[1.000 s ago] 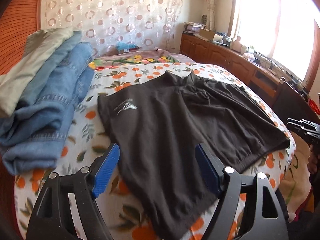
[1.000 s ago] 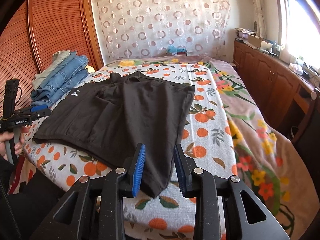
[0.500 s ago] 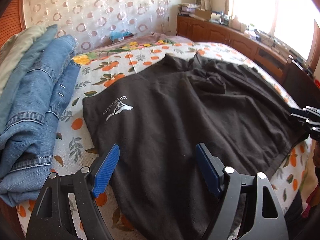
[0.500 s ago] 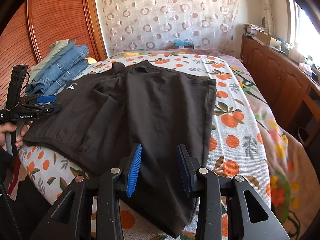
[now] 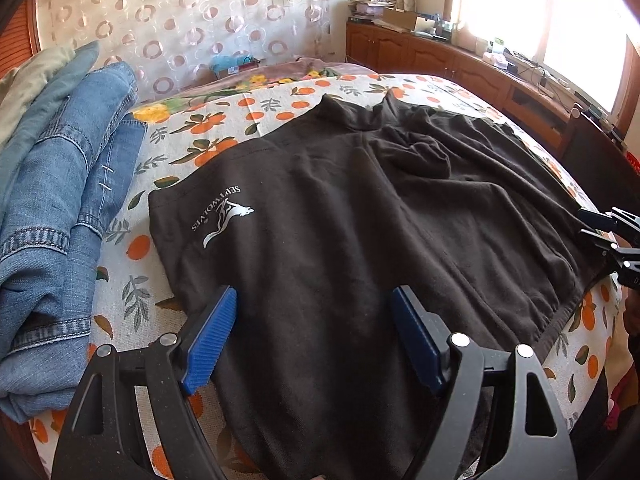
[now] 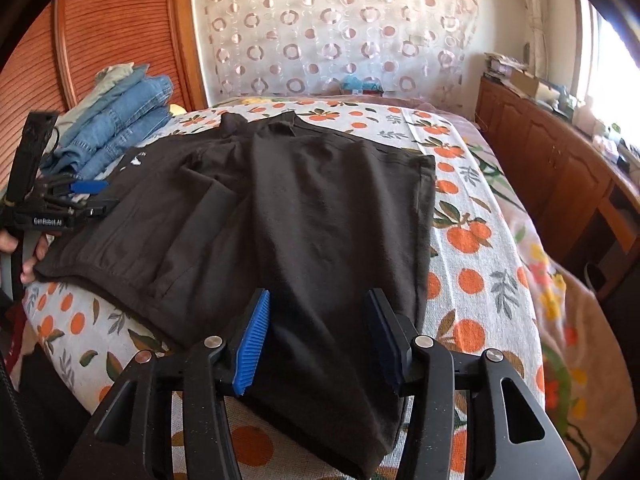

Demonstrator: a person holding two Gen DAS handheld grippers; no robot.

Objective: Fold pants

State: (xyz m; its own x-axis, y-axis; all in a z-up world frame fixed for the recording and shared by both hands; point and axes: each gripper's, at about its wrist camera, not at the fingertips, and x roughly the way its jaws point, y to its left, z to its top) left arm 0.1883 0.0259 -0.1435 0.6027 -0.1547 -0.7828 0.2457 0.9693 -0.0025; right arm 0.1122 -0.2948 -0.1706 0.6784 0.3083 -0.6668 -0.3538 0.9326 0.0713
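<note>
Two spread grippers, left [image 5: 312, 336] and right [image 6: 318, 338], over soft dark pants [image 5: 360, 240]

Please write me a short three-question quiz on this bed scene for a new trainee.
1. True or false: the left gripper has its jaws shut on the black pants.
2. What lies beside the black pants on the bed? A) a folded stack of blue jeans B) a laptop C) a pair of shoes
3. Fill in: in the right wrist view, the right gripper has its jaws ____ over a pant leg.

Key
1. False: the jaws stand wide apart above the fabric.
2. A
3. open
</note>
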